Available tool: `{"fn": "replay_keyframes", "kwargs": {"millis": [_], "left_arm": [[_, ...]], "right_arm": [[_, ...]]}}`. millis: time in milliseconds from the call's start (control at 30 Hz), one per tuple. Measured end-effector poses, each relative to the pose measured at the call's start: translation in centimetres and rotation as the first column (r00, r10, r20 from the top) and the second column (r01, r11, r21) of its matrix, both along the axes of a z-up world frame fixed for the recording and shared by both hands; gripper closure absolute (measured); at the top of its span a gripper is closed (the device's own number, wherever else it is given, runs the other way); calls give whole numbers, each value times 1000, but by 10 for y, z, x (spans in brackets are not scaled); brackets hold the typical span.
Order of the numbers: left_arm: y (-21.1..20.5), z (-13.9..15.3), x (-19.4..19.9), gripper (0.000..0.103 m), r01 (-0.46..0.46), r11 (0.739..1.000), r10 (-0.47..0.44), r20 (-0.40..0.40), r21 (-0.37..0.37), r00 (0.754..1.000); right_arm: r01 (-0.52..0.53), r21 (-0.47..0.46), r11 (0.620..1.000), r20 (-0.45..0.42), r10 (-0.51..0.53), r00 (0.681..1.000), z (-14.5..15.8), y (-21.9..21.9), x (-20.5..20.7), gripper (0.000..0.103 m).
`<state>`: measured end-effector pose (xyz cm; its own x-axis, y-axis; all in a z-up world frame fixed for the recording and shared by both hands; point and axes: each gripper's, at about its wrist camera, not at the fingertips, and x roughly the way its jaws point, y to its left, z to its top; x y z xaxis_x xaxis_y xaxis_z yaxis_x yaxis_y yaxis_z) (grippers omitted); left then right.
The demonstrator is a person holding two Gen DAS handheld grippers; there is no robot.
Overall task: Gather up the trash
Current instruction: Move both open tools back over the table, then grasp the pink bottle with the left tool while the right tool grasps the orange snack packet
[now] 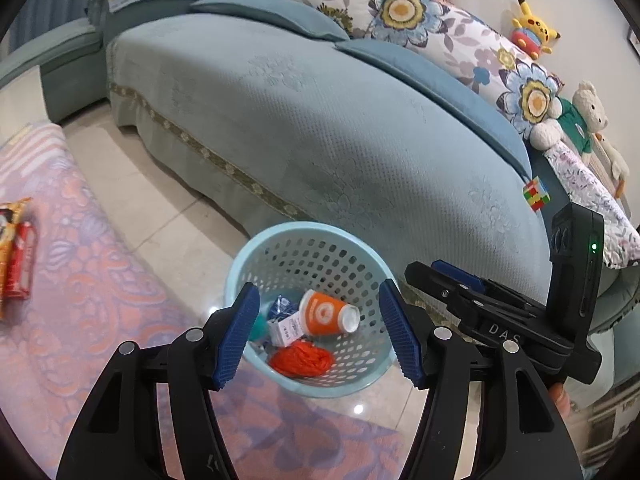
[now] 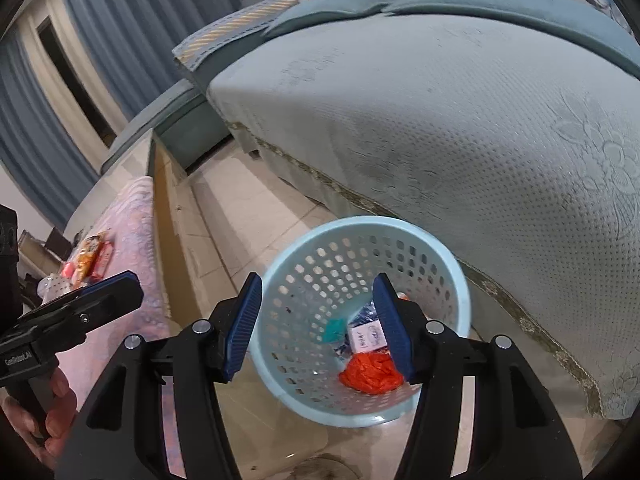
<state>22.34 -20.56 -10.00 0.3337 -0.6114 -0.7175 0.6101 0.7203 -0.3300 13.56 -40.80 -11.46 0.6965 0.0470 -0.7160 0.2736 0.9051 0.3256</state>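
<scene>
A light blue perforated waste basket (image 1: 280, 248) stands on the tile floor by the sofa; it also shows in the right wrist view (image 2: 320, 248). Inside lie an orange paper cup (image 1: 326, 314), a small white box (image 1: 285, 330), a crumpled orange bag (image 1: 302, 360) and a teal scrap (image 2: 334, 330). My left gripper (image 1: 316, 332) hangs open and empty above the basket. My right gripper (image 2: 316, 326) is open and empty above it too. The right gripper shows in the left wrist view (image 1: 472, 292), the left gripper in the right wrist view (image 2: 80, 308).
A teal sofa (image 1: 320, 120) with floral cushions and plush toys fills the back. A Rubik's cube (image 1: 536, 194) lies on it. Red and orange snack wrappers (image 1: 16, 256) lie on the pink patterned cloth (image 1: 80, 280) at left, also seen from the right wrist (image 2: 90, 258).
</scene>
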Motion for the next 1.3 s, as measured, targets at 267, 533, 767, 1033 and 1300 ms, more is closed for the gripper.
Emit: {"fn": "replay_keyframes", "kwargs": {"millis": [267,533,767,1033,1300], "left_arm": [[50,46,-24,43,-67,996,72,91,-54,993],[142,81,-45,43,-213,976,218,208,-47,953],[265,81,-34,43,-430,903,424,221,-24,878],[370,42,0,41,-600,794,576,192,98,794],[394,9,8,39,-564,824,565,4,45,825]], "right_arm": [[-111,-20,994,85,112,990,40,49,4,49],[-264,-68,962,129,271,954,69,127,19,49],[-343,-95,934,103,352,930,47,202,40,64],[-411,-123,903,33,418,908,16,250,52,66],[-406,-110,907,23,411,912,12,247,53,66]]}}
